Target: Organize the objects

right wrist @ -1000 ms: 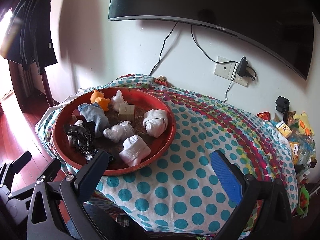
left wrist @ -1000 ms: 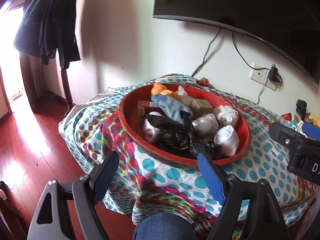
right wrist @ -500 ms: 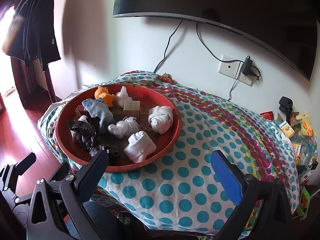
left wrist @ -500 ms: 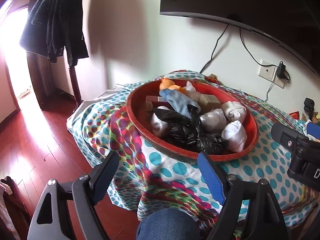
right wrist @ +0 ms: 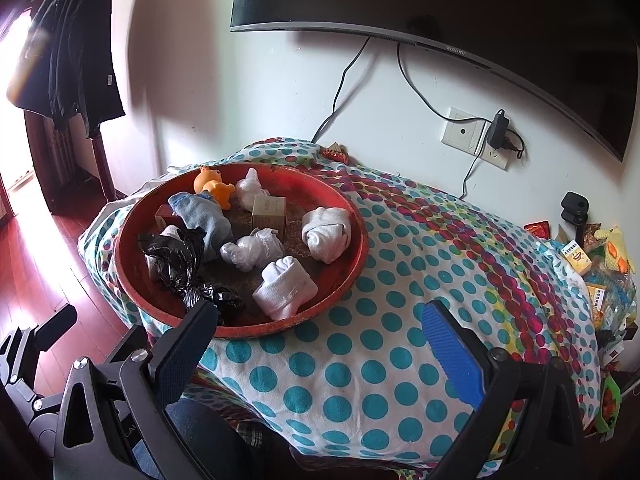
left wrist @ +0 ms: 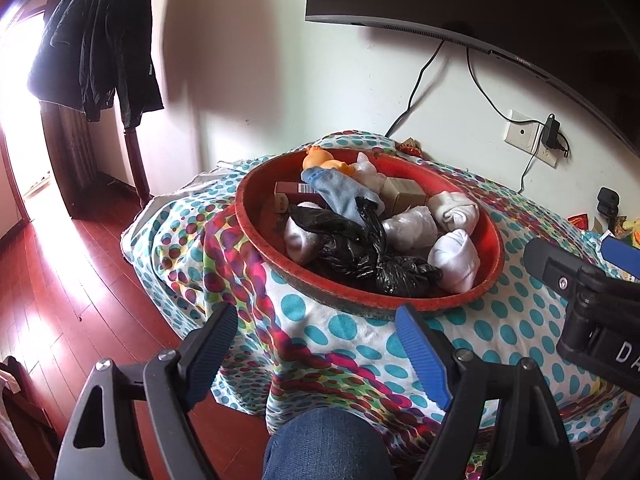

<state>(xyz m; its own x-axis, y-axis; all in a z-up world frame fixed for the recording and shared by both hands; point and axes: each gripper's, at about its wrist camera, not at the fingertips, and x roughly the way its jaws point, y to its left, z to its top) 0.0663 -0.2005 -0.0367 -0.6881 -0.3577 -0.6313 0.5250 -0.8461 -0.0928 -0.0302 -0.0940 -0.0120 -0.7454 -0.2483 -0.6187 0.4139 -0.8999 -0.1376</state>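
A round red tray (left wrist: 490,236) (right wrist: 352,256) sits on a polka-dot cloth. In it lie a crumpled black plastic bag (left wrist: 360,248) (right wrist: 176,260), rolled white socks (left wrist: 456,260) (right wrist: 286,284), a blue sock (left wrist: 340,192) (right wrist: 204,216), an orange rubber toy (left wrist: 320,160) (right wrist: 214,186), a small tan box (left wrist: 404,196) (right wrist: 270,214) and a dark red box (left wrist: 290,194). My left gripper (left wrist: 316,332) is open and empty, short of the tray's near rim. My right gripper (right wrist: 320,324) is open and empty, near the tray's front right edge.
The cloth-covered table (right wrist: 420,280) stands against a white wall under a television (right wrist: 480,8). Snack packets and boxes (right wrist: 592,256) crowd the right edge. A coat rack with dark jackets (left wrist: 100,40) stands left, over red wooden floor (left wrist: 60,280). My knee (left wrist: 324,440) is below.
Both grippers have pulled back slightly and turned, so the tray sits further right in the left view and a bit higher in the right view. Both stay open.
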